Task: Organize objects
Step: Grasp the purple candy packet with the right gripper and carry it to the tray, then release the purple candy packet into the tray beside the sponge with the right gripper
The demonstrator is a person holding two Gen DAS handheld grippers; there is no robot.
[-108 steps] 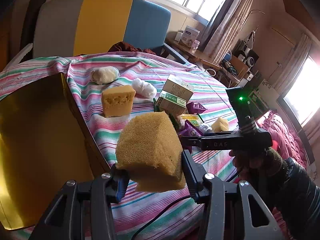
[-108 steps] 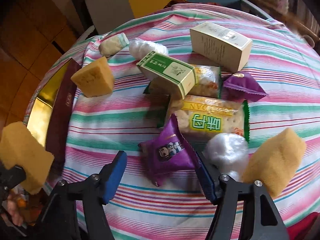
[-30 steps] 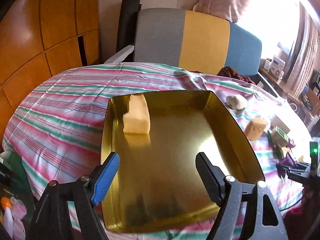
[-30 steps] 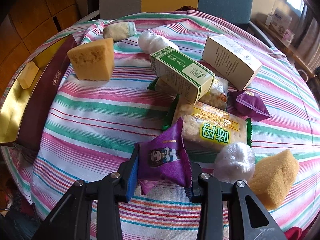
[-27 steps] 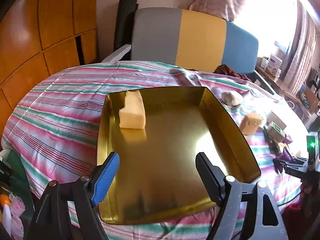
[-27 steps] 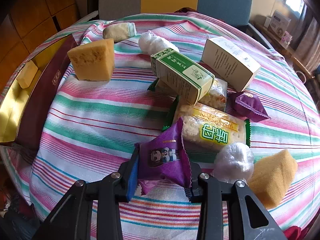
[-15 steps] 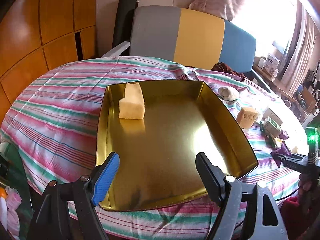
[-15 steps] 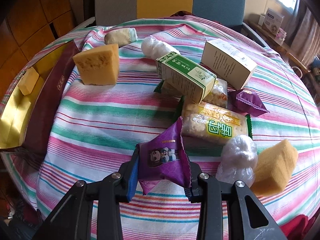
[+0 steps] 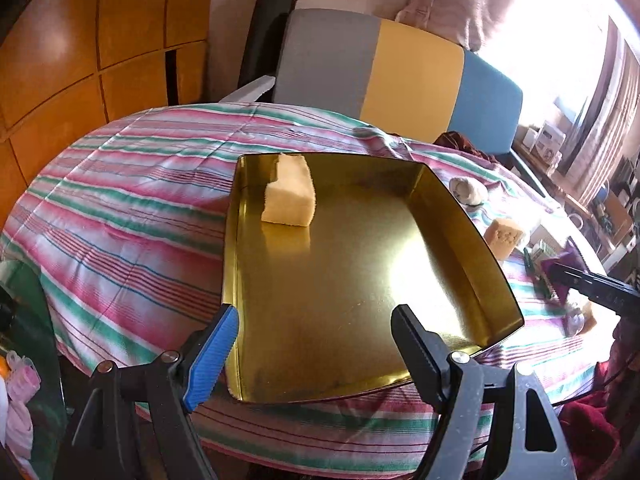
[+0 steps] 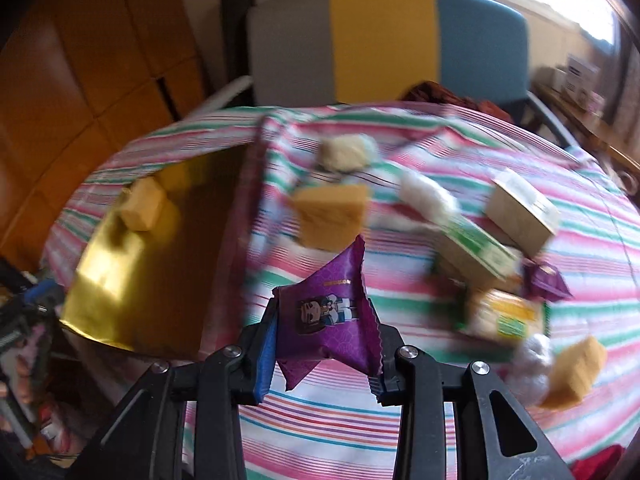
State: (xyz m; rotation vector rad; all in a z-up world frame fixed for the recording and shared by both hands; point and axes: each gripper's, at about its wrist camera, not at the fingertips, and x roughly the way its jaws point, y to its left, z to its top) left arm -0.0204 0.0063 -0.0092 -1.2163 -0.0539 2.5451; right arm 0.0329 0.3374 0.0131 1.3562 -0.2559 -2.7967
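1. Right now the purple snack packet [image 10: 330, 312] sits clamped between the jaws of your right gripper [image 10: 324, 354], lifted clear of the striped tablecloth [image 10: 420, 420], its pointed end up and away from you.
2. From that packet, the gold tray [image 10: 152, 272] lies forward and to the left, its near right wall just beside the gripper's left finger line; the right view is blurred, so you cannot judge the height over that wall.
3. One yellow sponge [image 9: 289, 191] already rests in the tray's far left corner, so the nearer, right-hand floor looks like the free landing spot.
4. Your left gripper [image 9: 314, 350] hangs spread apart and empty over the tray's near edge, pointing along the tray's long axis.
5. Though the left is closer to the tray, the right carries the load, so the coming move is probably a leftward carry across that wall.
6. Further right of the packet lie another sponge [image 10: 330, 216], boxes [image 10: 520, 210] and wrapped snacks [image 10: 506, 316].
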